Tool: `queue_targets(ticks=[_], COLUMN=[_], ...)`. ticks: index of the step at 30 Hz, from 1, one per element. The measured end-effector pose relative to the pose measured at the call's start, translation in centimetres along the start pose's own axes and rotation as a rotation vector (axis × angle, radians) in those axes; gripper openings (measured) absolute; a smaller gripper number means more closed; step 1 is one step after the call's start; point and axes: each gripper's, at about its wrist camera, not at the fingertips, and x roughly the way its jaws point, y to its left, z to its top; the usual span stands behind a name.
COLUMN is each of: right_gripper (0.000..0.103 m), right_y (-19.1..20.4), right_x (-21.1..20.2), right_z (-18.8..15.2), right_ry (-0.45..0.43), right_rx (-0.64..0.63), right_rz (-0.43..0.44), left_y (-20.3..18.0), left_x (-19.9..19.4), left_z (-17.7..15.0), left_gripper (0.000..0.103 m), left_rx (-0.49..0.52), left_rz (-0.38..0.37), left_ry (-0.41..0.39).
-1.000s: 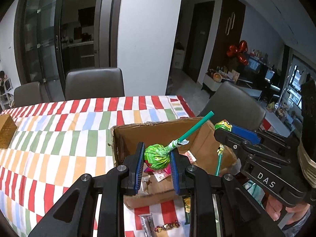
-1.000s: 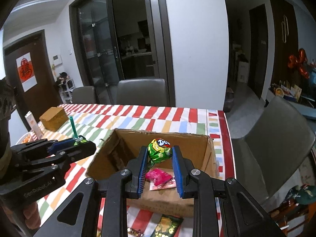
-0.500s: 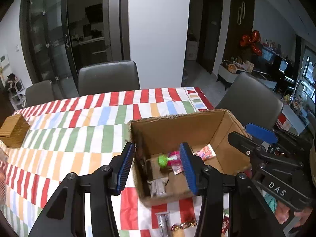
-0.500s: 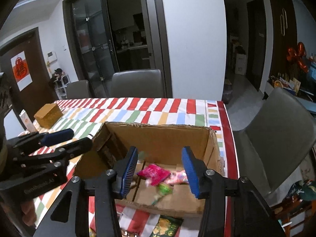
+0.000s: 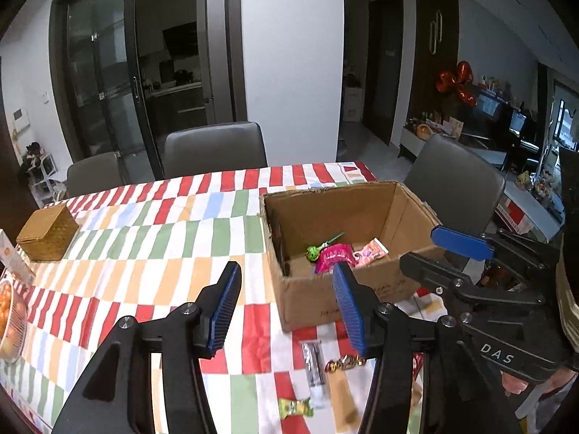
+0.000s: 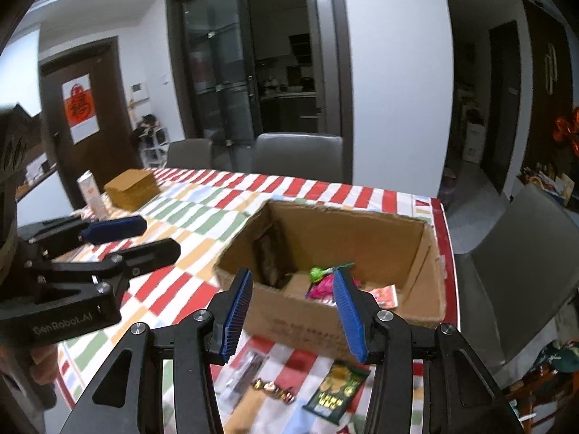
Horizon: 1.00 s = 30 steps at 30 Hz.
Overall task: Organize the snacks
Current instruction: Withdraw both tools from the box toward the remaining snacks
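Note:
An open cardboard box (image 5: 362, 289) stands on the striped tablecloth. Inside lie a green lollipop (image 5: 313, 251), a pink packet (image 5: 334, 253) and a red-pink sachet (image 5: 369, 253). My left gripper (image 5: 286, 266) hovers short of the box's near left corner, jaws opening, nothing between them. My right gripper (image 6: 293, 271) stands open and empty before the box (image 6: 300, 322), with the lollipop (image 6: 318, 273) beyond it. On the cloth near me lie a silver wrapper (image 5: 313, 358), gold candies (image 6: 273, 387) and a dark green packet (image 6: 336, 385).
A wicker box (image 5: 47, 233) and a white carton (image 6: 92, 191) sit at the table's far left. A bowl of oranges (image 5: 7, 318) is at the left edge. Grey chairs (image 5: 213, 148) line the far side, and another chair (image 6: 524, 264) stands right of the box.
Both grippers held lollipops over the box a second ago. Both have opened, the lollipops lie in the box, and both grippers have drawn back toward me.

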Motion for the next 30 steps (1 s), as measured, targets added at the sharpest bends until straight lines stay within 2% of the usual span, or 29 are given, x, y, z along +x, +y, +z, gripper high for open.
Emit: queue_targets(ticks=[5,13,30], right_gripper=[0.048,0.048,0.048], right_y=[1.6,2.8,4.0], right_x=[-0.9,-0.7,3.5], right_z=[-1.7,-4.1,-9.5], right_ry=[0.023,0.084,0.291], right_rx=[-0.059,-0.118,-0.211], right_rz=[0.017,0.037,0.035], left_y=[-0.1,0.1,0.5], left_x=[-1.4,-1.3,3.8], left_z=[-2.2,-6.3,-14.3], left_gripper=[0.054,0.056,0.056], left_rx=[0.014,0.025,-0.019], left_rz=[0.013,-0.002,-0.053], left_ry=[0.010,0.087,0.336])
